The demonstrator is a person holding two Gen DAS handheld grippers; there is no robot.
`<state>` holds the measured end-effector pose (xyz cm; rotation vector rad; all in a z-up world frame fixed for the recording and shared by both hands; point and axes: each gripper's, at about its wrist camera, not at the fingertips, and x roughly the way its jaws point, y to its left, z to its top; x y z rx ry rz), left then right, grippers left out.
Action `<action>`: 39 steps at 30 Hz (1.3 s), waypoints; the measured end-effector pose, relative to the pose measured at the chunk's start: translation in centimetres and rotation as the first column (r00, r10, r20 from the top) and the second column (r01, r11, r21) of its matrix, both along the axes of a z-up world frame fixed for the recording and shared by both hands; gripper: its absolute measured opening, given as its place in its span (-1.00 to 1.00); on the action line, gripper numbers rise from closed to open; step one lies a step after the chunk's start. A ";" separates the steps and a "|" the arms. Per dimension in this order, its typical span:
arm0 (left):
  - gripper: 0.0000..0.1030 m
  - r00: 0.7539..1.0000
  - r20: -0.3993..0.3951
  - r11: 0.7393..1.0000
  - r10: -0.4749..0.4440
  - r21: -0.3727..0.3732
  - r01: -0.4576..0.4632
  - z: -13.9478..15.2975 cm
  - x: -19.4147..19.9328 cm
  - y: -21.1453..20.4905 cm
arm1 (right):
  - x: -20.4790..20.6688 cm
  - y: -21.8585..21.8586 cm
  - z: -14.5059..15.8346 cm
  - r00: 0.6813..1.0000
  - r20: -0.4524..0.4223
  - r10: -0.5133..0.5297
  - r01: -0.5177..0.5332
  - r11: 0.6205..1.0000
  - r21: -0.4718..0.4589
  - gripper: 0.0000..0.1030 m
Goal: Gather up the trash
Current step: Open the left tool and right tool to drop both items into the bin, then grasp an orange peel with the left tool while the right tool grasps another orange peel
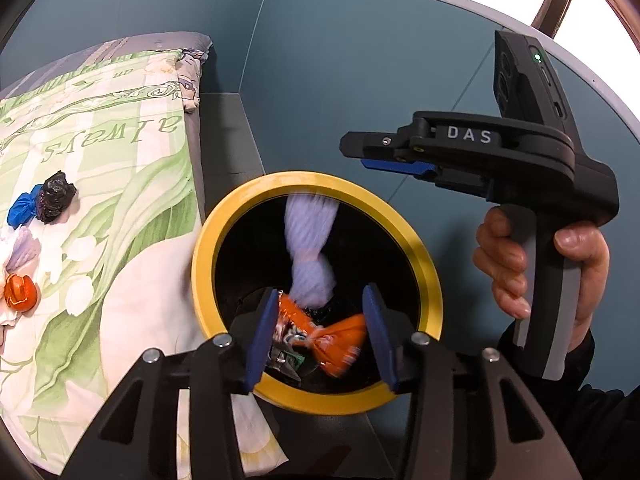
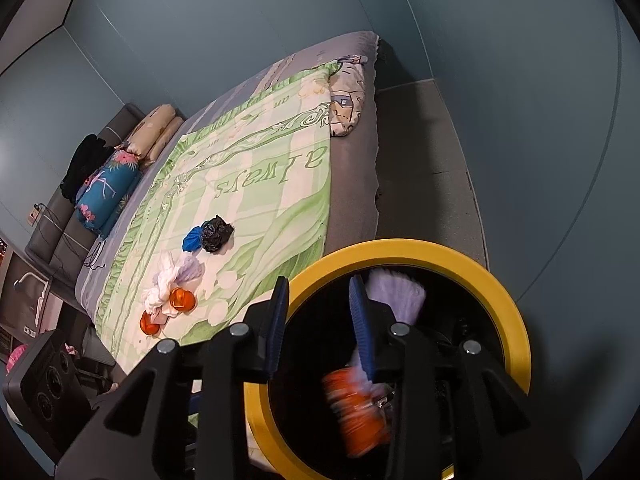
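Both tongs are open over the yellow-rimmed bin (image 1: pixel 316 184): below the left tongs (image 1: pixel 320 336) an orange wrapper (image 1: pixel 340 340) is loose, and under the right tongs (image 2: pixel 322 328) a lilac bag (image 1: pixel 310 248) is blurred, probably falling. Left of them, 2 dark bundles (image 2: pixel 210 236) and other scraps (image 2: pixel 172 292) lie on the bed (image 2: pixel 248 184).

The bin (image 2: pixel 516 320) stands beside the bed (image 2: pixel 352 184), trash (image 1: pixel 344 332) inside.
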<state>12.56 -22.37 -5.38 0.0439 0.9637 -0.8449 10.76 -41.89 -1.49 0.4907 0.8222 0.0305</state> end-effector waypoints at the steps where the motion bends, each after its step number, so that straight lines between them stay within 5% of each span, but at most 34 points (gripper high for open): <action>1: -0.05 1.000 0.001 1.000 0.002 -0.002 -0.002 0.1 0.0 0.1 | 0.0 0.0 0.0 1.000 0.002 -0.002 0.002 1.000 0.000 -0.40; 10: 0.32 0.996 0.041 0.997 0.083 -0.007 -0.082 1.3 0.8 2.6 | -0.3 0.0 0.8 0.999 0.034 -0.003 0.003 1.000 -0.006 -0.18; 17: 0.58 0.972 0.121 0.980 0.199 -0.015 -0.199 3.1 1.6 6.8 | -0.2 2.2 2.9 0.991 0.124 0.058 -0.056 0.998 -0.017 0.33; 30: 0.79 0.884 0.210 0.905 0.417 -0.010 -0.424 4.9 3.4 16.6 | 2.4 9.3 6.1 0.939 0.252 0.233 -0.225 0.973 -0.058 0.79; 39: 0.82 0.799 0.222 0.822 0.559 -0.020 -0.569 5.2 4.6 24.8 | 5.0 15.2 5.9 0.884 0.301 0.358 -0.336 0.934 -0.124 0.84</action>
